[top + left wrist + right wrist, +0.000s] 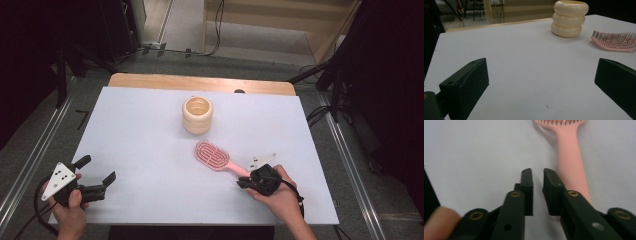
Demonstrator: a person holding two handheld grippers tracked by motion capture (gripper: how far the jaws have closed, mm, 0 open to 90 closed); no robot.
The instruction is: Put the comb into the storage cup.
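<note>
Pink hairbrush just beside right tongs

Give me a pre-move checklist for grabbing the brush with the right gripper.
1. Right gripper jaws parted, nothing between them: ok.
2. Brush handle between the jaws: not ok, it lies beside one jaw.
3. Jaws wide enough for the handle: not ok, the gap looks narrower.
4. Brush flat on the table, bristles up: ok.
5. Cup apart from the brush: ok.
6. Left gripper open, off to the side: ok.

Wide-apart jaws frame bare table; cream ringed cup beside pink hairbrush.
</note>
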